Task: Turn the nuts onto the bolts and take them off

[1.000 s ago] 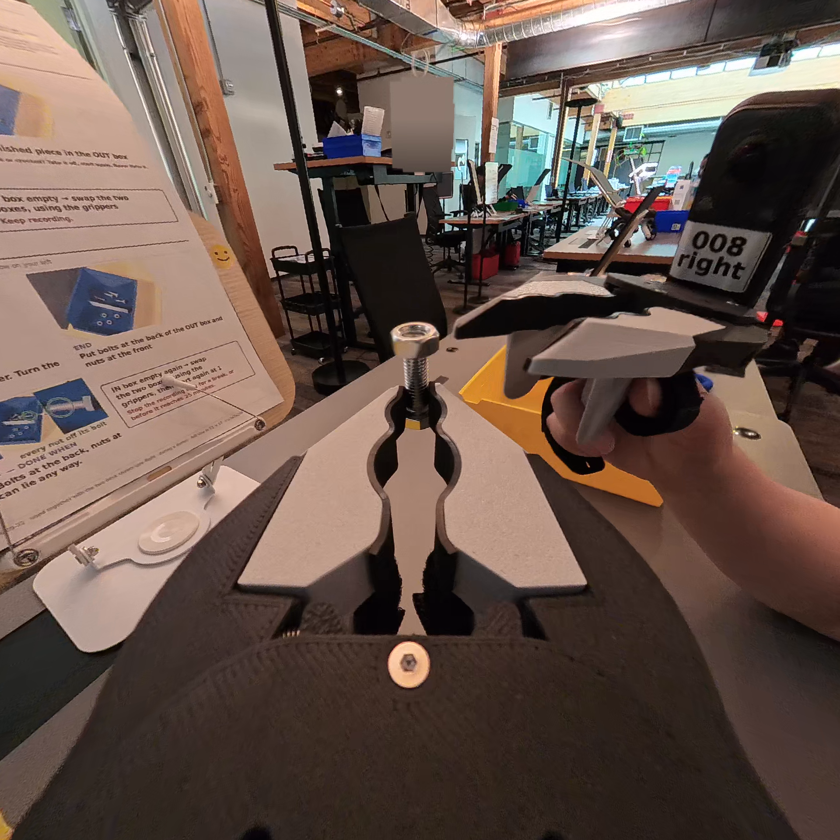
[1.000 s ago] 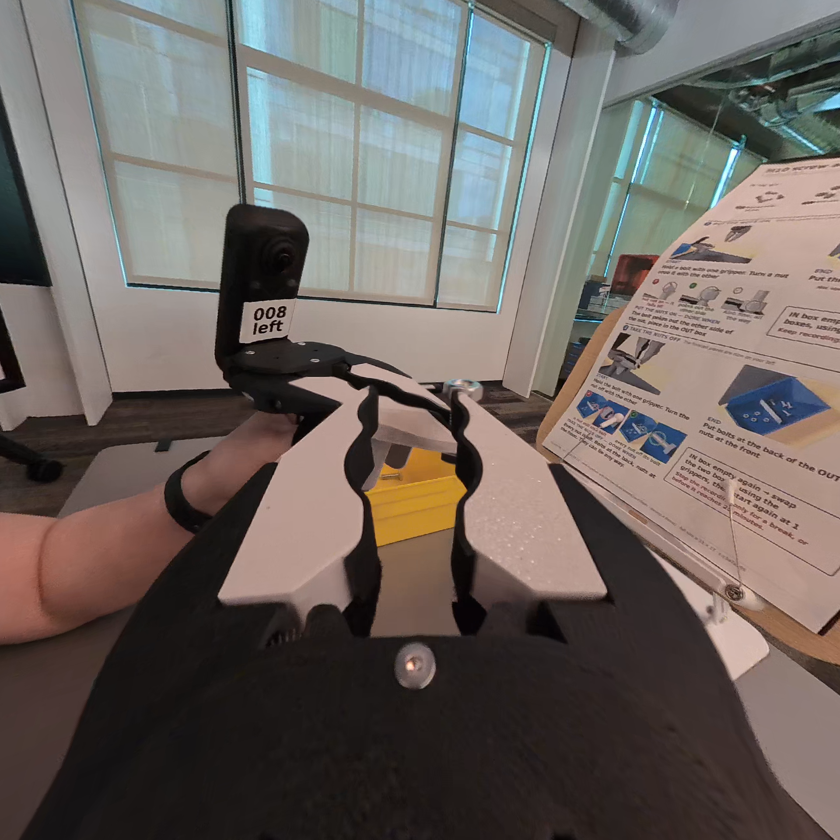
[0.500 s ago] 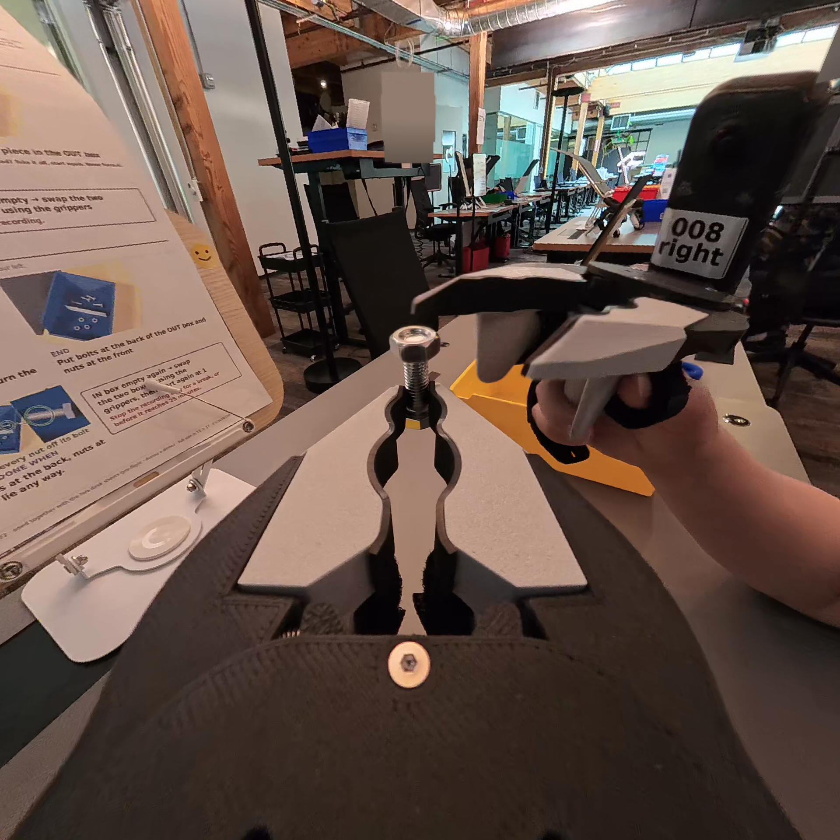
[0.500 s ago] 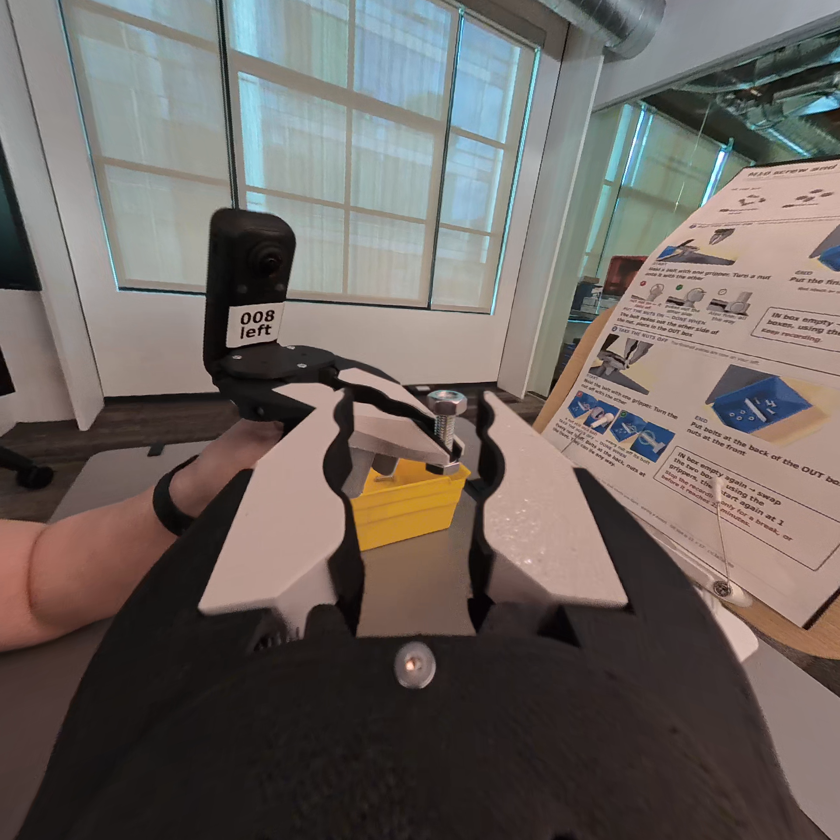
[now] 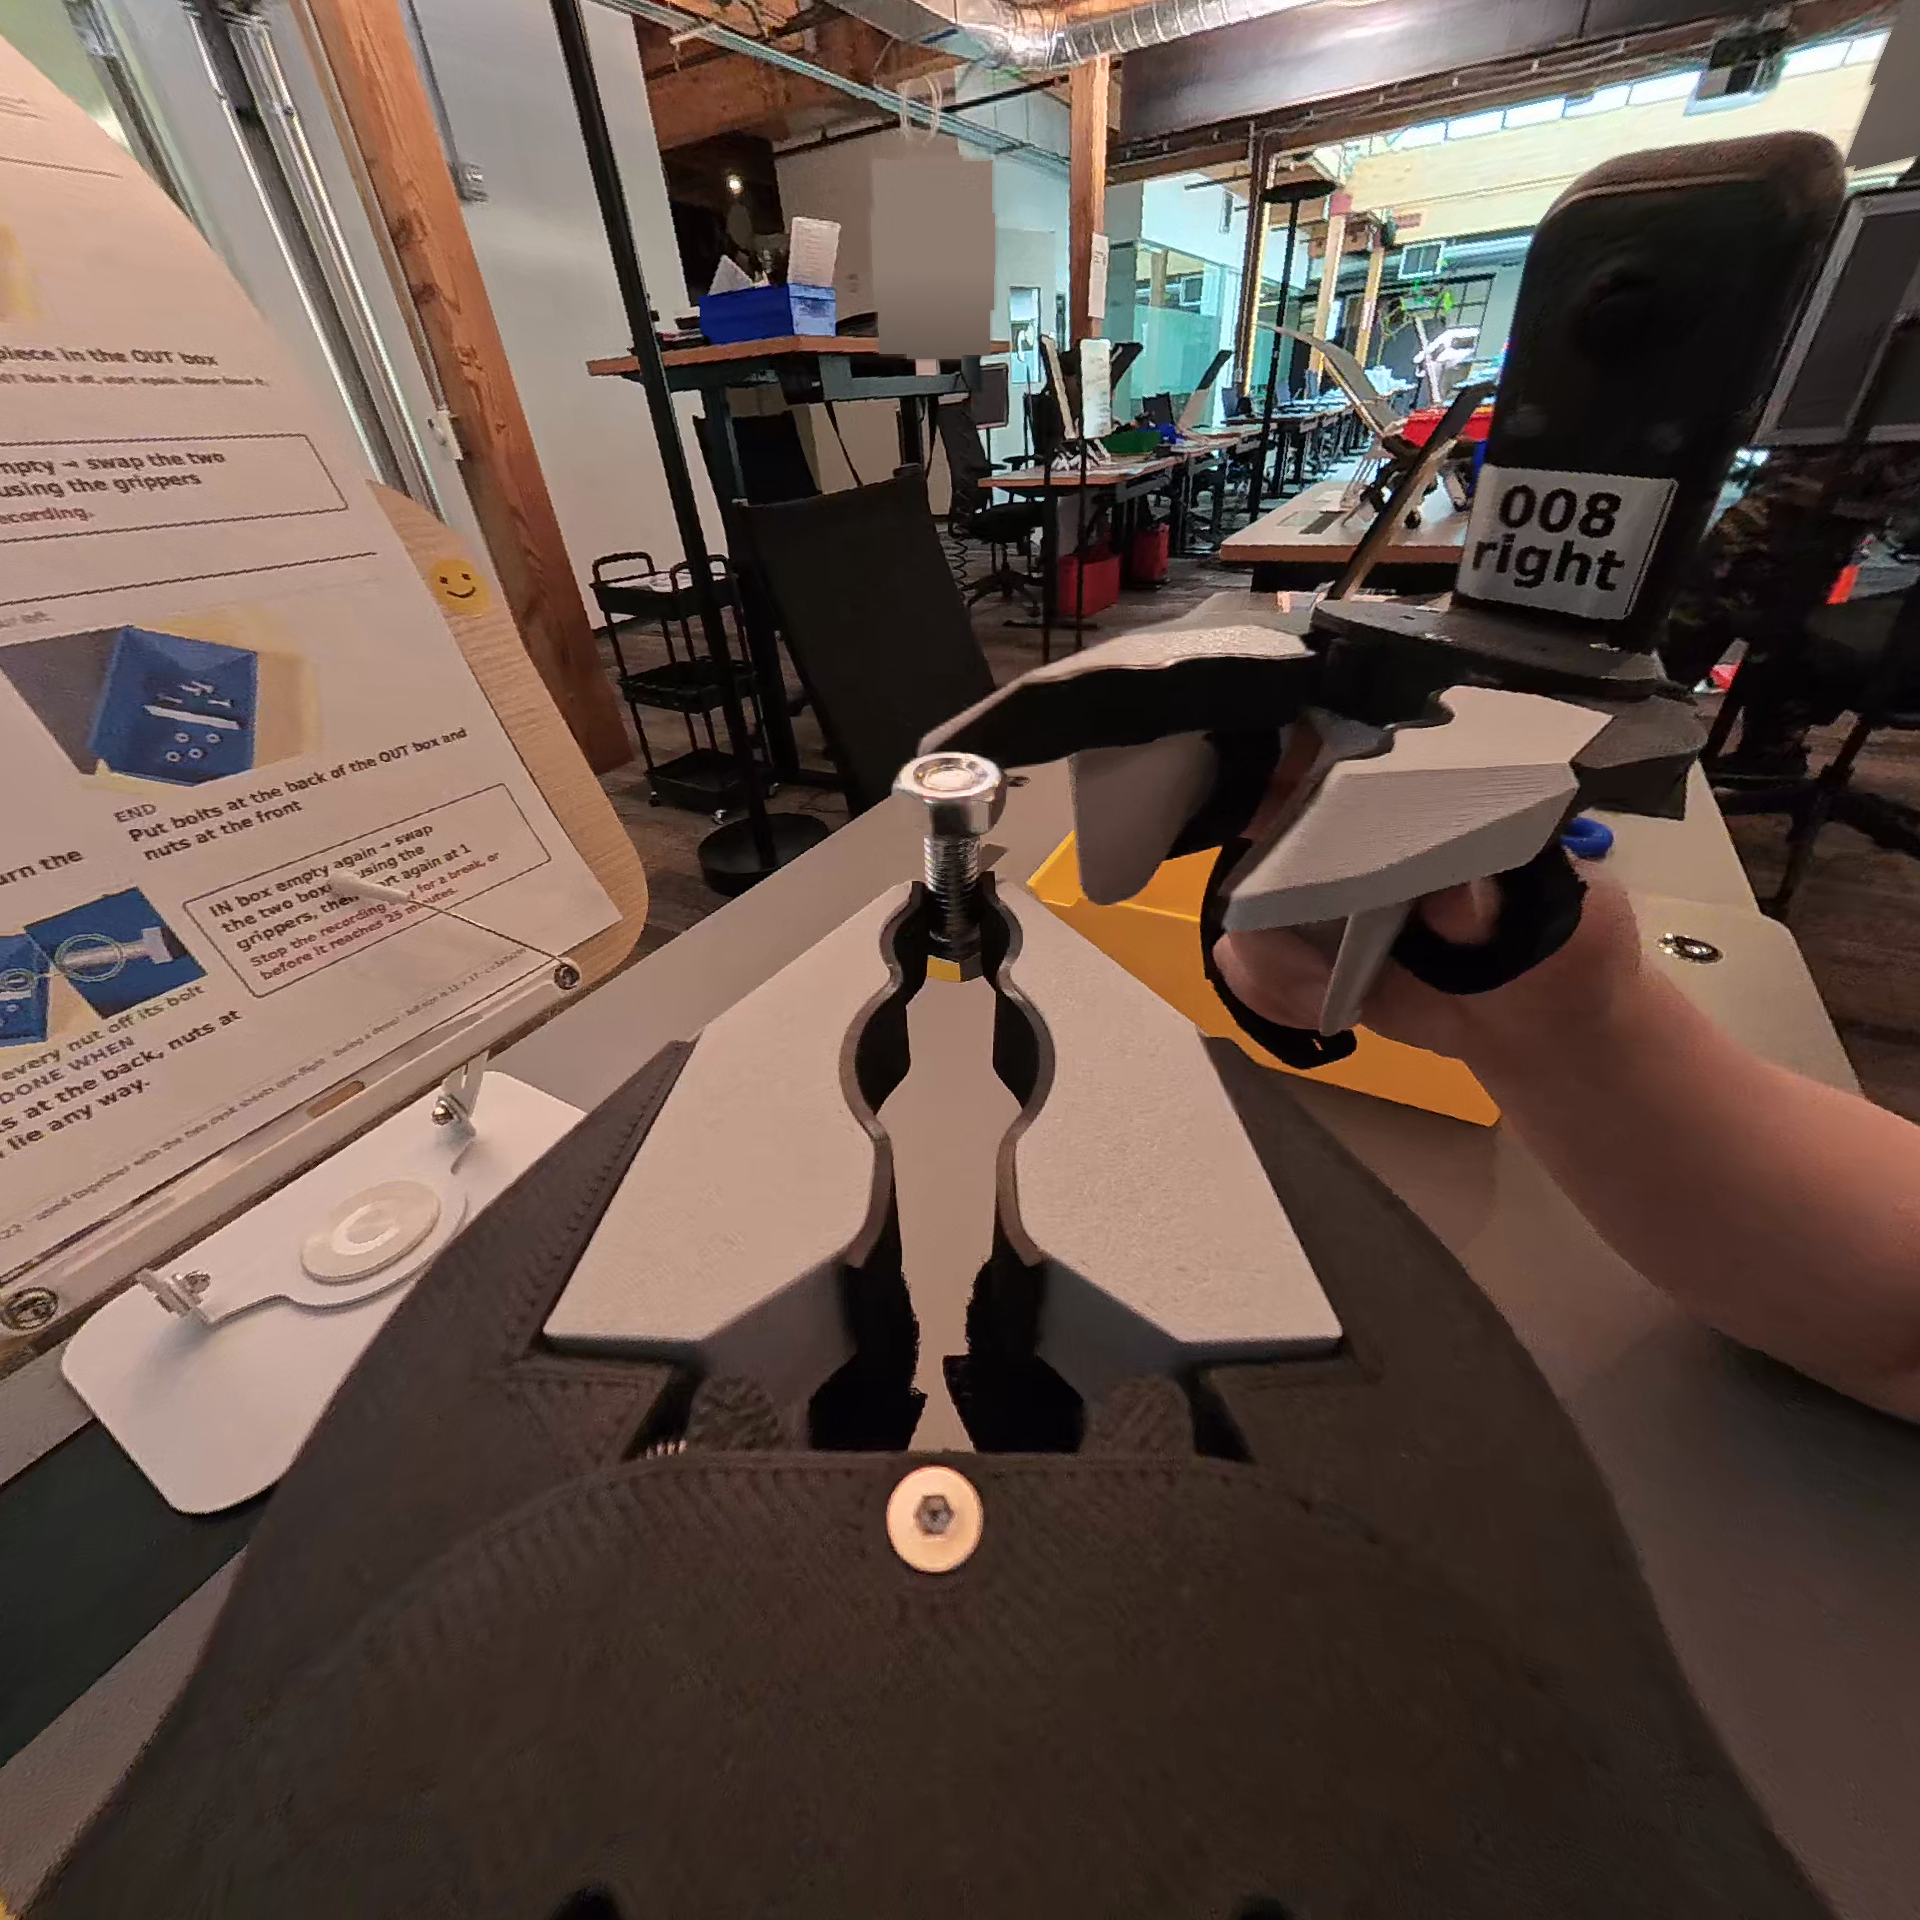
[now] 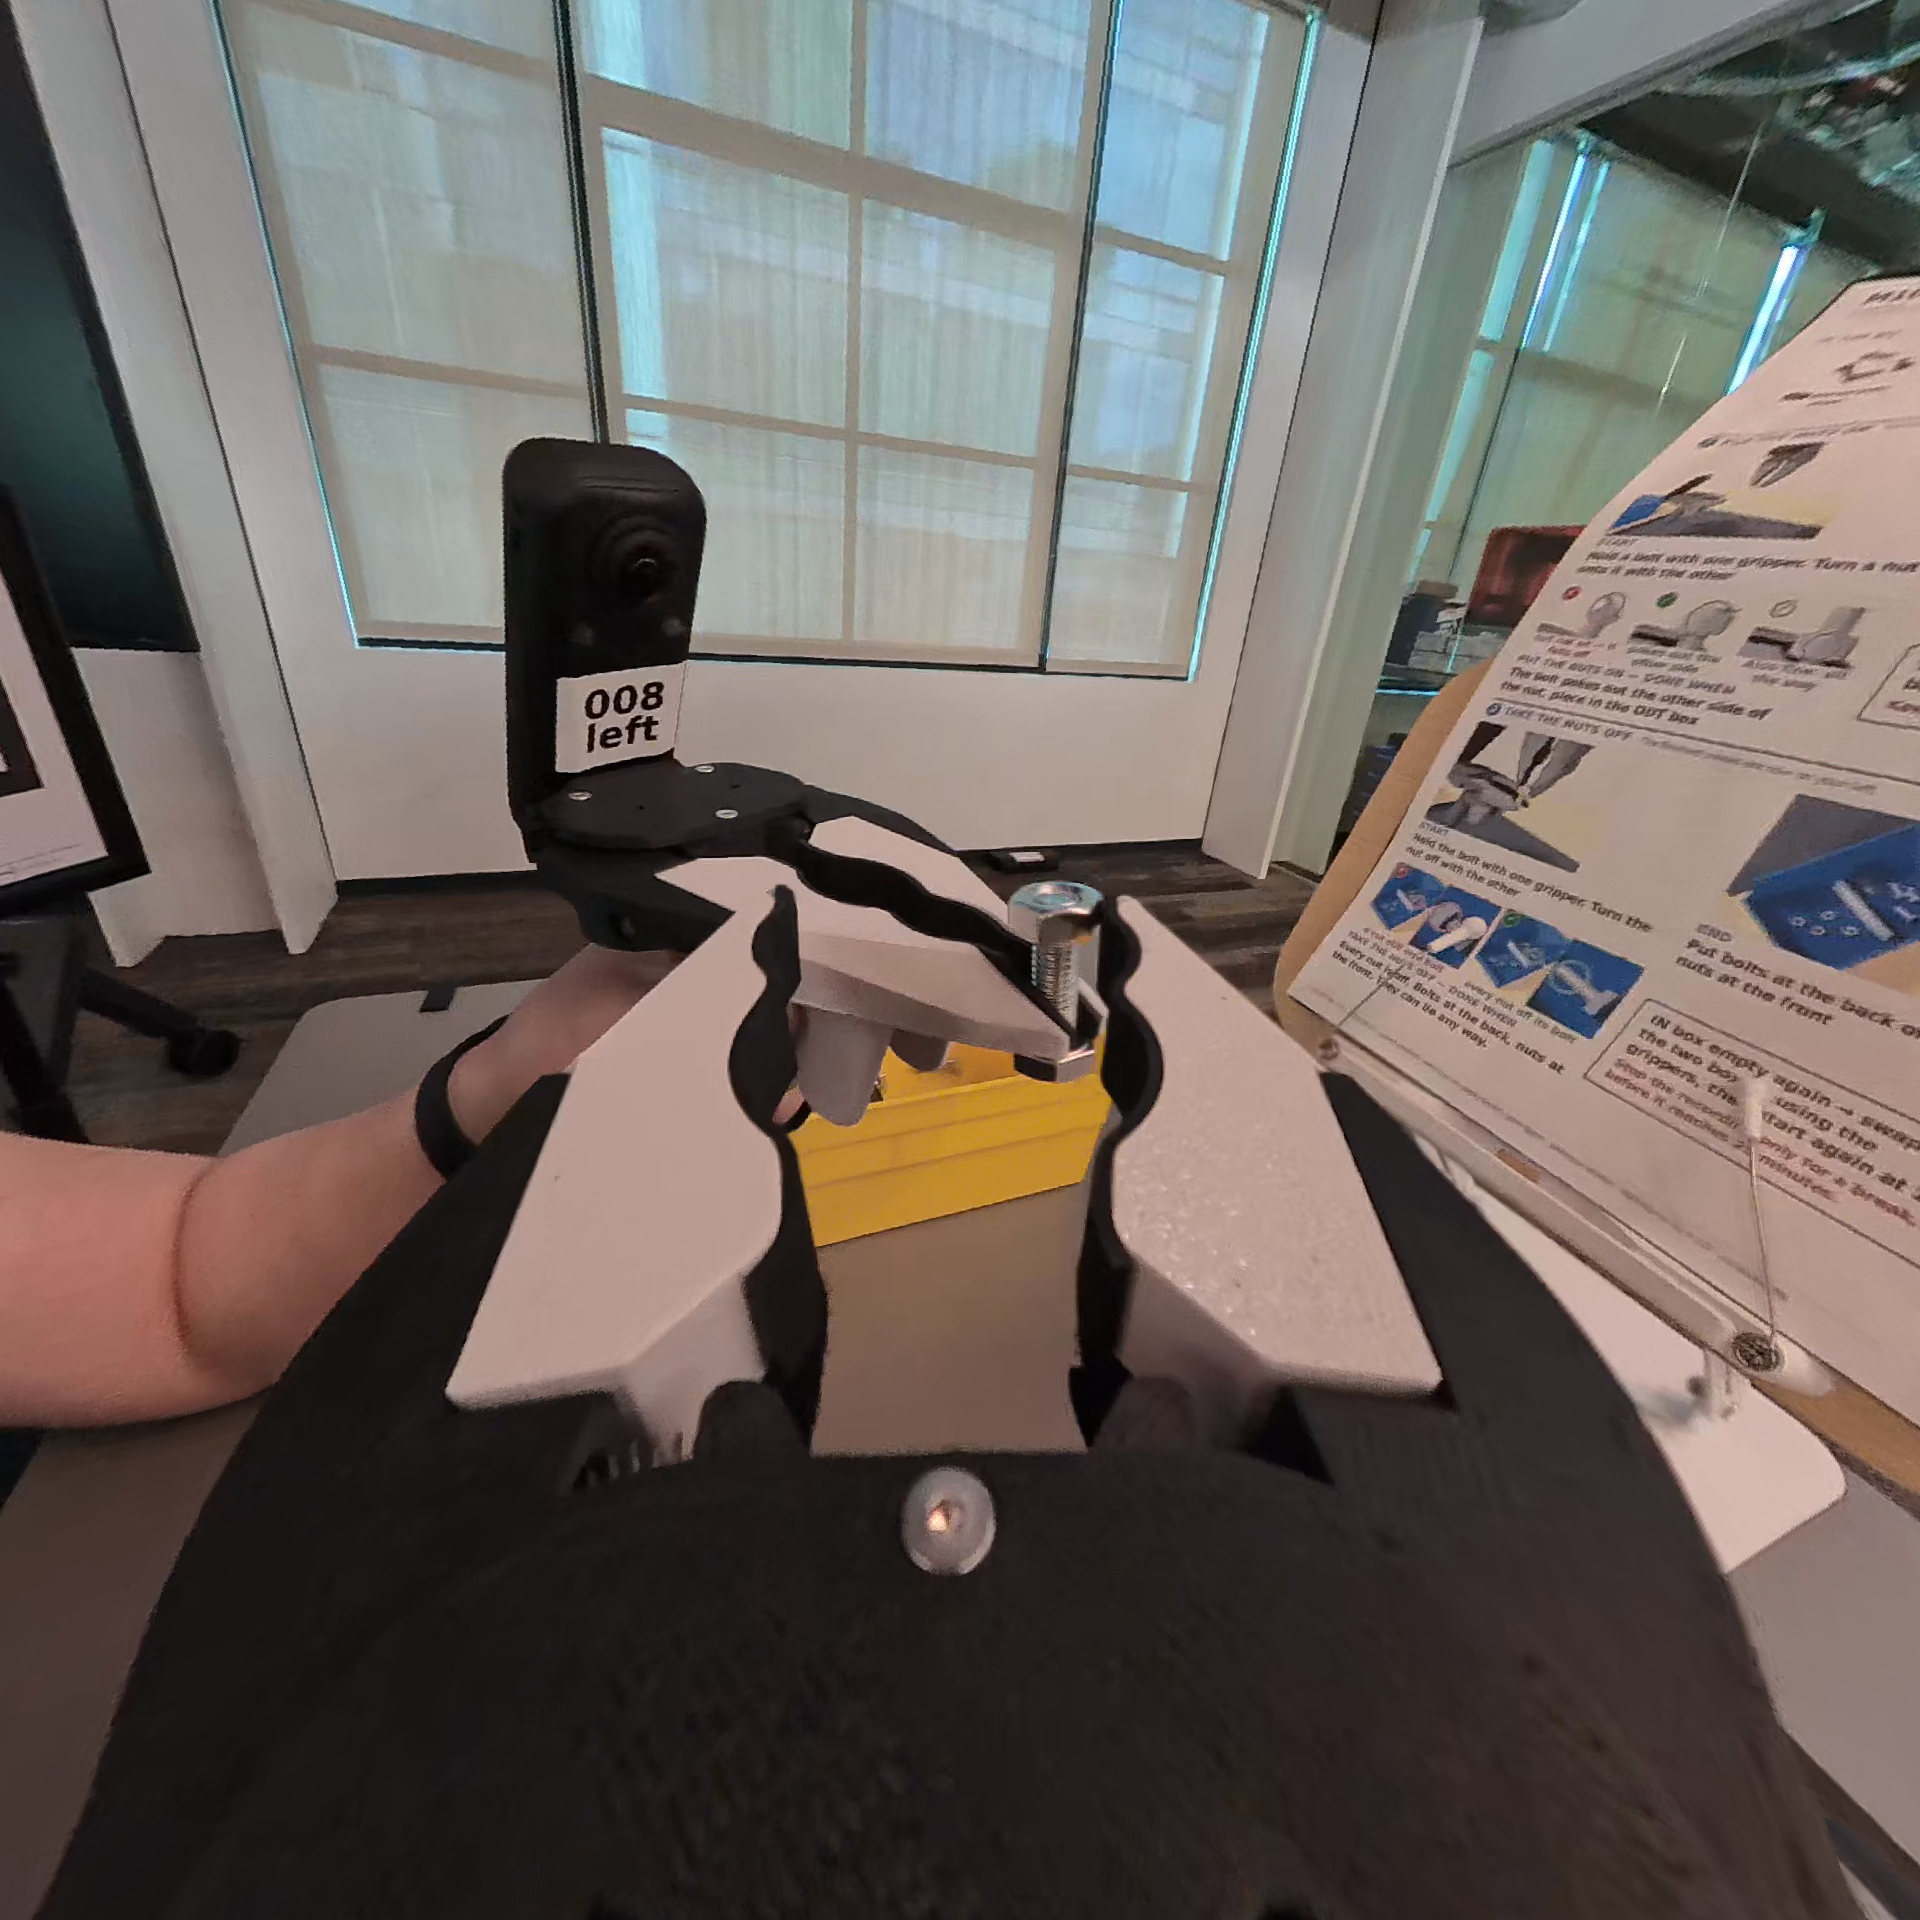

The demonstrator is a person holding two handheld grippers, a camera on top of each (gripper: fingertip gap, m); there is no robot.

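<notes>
A silver hex bolt (image 5: 948,795) stands upright, head up. My left gripper (image 5: 951,930) is shut on its threaded shaft. In the right wrist view the bolt (image 6: 1060,935) rises from the left gripper (image 6: 1060,1029), and a silver nut (image 6: 1070,1062) shows just under the fingertips. My right gripper (image 6: 945,935) is open. Its fingers reach either side of the bolt head, with the right finger (image 6: 1127,966) close beside it. In the left wrist view the right gripper (image 5: 1029,790) comes in from the right at head height.
An open yellow bin (image 5: 1143,935) sits on the grey table behind the bolt; it also shows in the right wrist view (image 6: 935,1153). A tilted instruction sheet on a wooden stand (image 5: 208,779) (image 6: 1662,883) with a white base plate (image 5: 260,1351) stands close alongside.
My right gripper has opened wider and moved in, so the bolt head now lies between its fingers. The left gripper still holds the bolt upright.
</notes>
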